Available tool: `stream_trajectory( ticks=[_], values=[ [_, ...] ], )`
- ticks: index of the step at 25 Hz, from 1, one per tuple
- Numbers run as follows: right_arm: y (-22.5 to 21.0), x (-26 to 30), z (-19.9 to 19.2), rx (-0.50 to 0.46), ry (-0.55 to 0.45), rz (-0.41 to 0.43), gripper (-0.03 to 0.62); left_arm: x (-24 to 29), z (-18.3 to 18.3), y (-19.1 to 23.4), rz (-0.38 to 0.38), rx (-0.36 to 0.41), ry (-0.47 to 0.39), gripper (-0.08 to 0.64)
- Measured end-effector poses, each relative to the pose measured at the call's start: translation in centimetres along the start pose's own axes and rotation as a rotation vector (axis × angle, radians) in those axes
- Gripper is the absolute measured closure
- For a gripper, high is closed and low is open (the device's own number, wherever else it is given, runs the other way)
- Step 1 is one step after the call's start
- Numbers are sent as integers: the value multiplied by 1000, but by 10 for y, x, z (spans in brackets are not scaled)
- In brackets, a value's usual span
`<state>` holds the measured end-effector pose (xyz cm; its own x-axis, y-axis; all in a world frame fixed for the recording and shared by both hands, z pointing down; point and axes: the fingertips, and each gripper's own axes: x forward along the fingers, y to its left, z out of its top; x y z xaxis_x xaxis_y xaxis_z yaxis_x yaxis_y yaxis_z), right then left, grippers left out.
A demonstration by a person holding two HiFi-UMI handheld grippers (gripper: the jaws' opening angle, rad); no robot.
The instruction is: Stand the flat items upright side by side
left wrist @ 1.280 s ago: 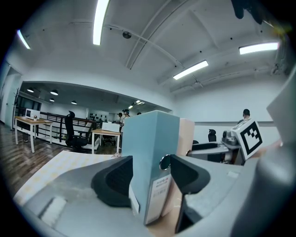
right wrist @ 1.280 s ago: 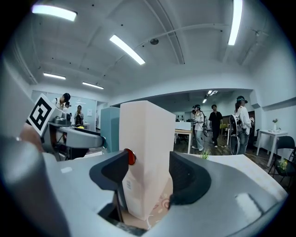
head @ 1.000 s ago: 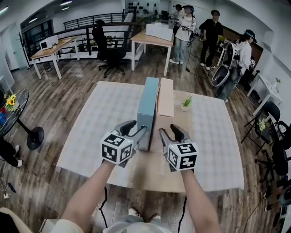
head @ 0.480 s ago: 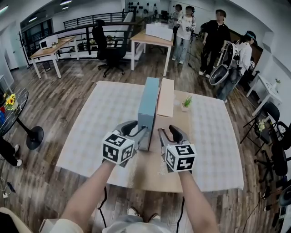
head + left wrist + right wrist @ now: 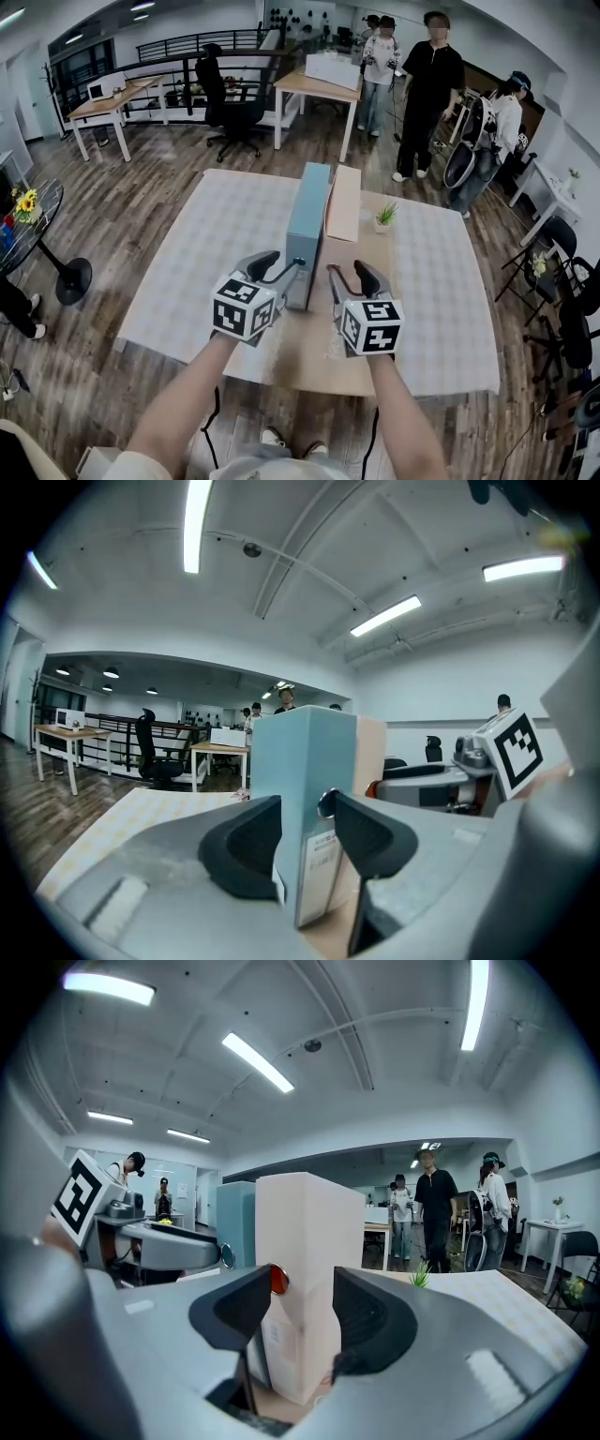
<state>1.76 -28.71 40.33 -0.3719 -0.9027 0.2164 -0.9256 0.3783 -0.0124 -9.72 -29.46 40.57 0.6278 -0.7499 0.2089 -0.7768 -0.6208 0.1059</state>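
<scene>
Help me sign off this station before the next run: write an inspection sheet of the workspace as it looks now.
surface: pale checked cloth with a tan board in its middle.
job's things: blue box and pink box stand upright side by side on the board.
clutter: small potted plant right of the pink box.
grippers: left tool jaws, which have just been closing, pinch the blue box's near end; right tool jaws, which have just been opening, straddle the pink box's near end, contact unclear.
cables: a dark cable hangs toward the floor below each tool.
surroundings: people, desks, office chair; wood floor.
</scene>
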Motion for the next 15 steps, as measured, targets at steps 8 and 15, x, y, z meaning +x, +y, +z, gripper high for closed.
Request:
stream_trajectory(
  ticks=[8,15],
  values=[
    [-5,-29,6,17,5,17,388,-18,5,-16,78,-13,-2,373],
    [-14,-67,5,16,19,29,403,-30,15,-52,122,-9,-12,377]
  ],
)
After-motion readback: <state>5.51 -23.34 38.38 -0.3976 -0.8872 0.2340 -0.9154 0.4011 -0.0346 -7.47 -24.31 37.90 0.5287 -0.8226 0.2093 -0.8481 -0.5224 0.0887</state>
